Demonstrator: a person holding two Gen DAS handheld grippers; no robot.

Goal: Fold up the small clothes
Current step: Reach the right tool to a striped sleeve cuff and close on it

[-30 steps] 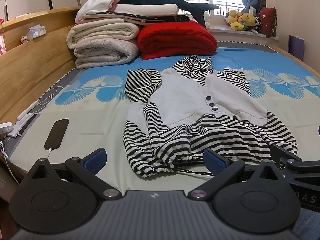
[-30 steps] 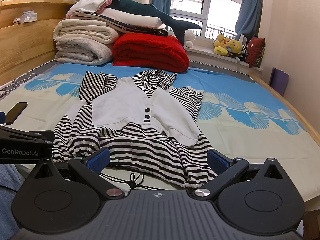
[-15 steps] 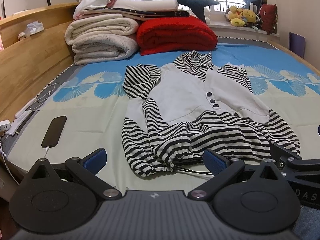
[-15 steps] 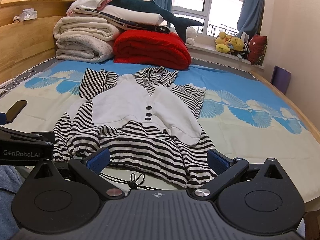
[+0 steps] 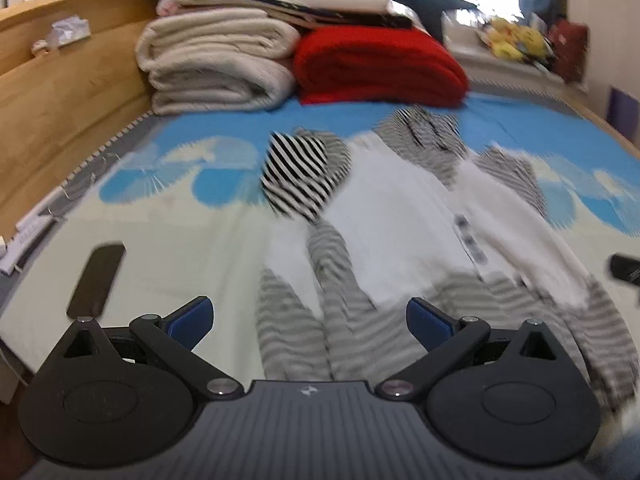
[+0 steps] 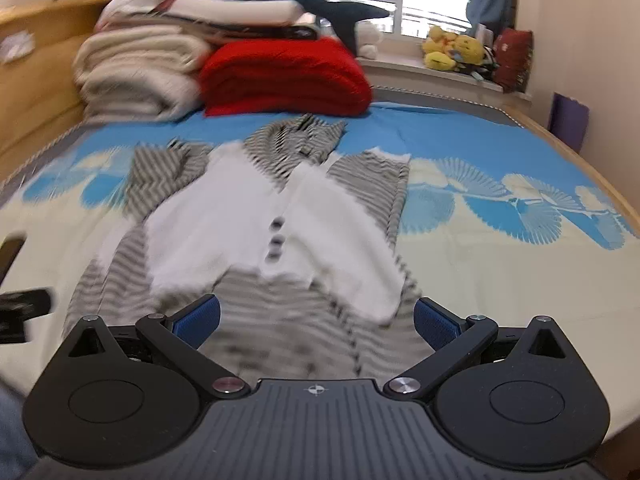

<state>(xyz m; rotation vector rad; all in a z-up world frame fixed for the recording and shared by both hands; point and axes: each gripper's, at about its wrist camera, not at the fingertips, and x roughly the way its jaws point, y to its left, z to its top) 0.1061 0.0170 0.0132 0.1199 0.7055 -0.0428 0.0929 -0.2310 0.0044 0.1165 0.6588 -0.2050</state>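
A small black-and-white striped garment with a white vest front and dark buttons [image 5: 400, 232] [image 6: 280, 216] lies spread on the bed, hood pointing away, left sleeve folded over. My left gripper [image 5: 310, 320] hovers open over the garment's lower left part, nothing between its blue pads. My right gripper [image 6: 316, 318] stands open above the striped hem near the vest's lower edge, also empty. Both views are motion-blurred. The right gripper's tip [image 5: 624, 268] shows at the left view's right edge; the left gripper's tip [image 6: 24, 300] shows at the right view's left edge.
A black phone [image 5: 96, 280] lies on the bed to the left. Folded cream blankets [image 5: 216, 68] and a red quilt [image 5: 380, 64] are stacked at the far end. A wooden headboard [image 5: 60, 112] runs along the left; plush toys [image 6: 456, 52] sit by the window.
Both grippers have moved forward over the garment, so the hem and drawstring now lie under or behind the fingers. Both stay open. The garment itself has not moved.
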